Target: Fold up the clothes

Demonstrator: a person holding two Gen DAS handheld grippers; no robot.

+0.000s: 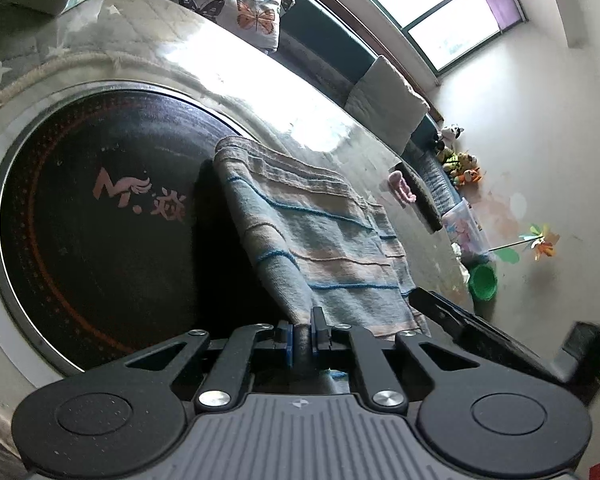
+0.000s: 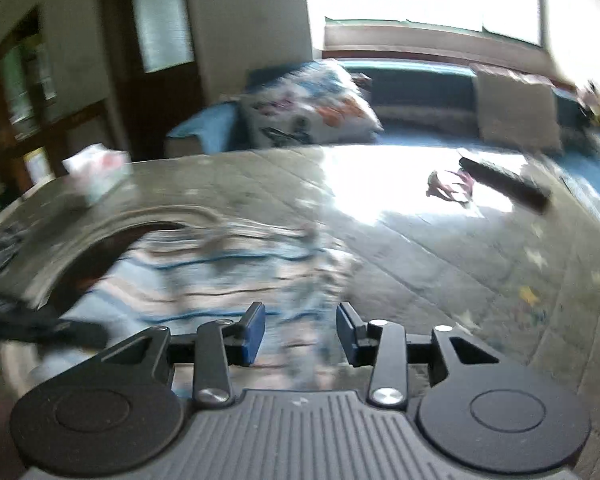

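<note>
A butterfly pillow [image 1: 236,0] and a grey cushion [image 1: 384,100] lie beyond the far edge of the surface [image 1: 260,92]; a remote [image 2: 504,184] rests near its right edge.

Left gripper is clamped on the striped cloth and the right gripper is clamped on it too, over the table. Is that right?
Not quite. The left gripper is shut on the striped cloth, as the left wrist view shows. But the right wrist view shows the right gripper open, its fingers apart with nothing pinched between them, above the cloth on the table.
</note>
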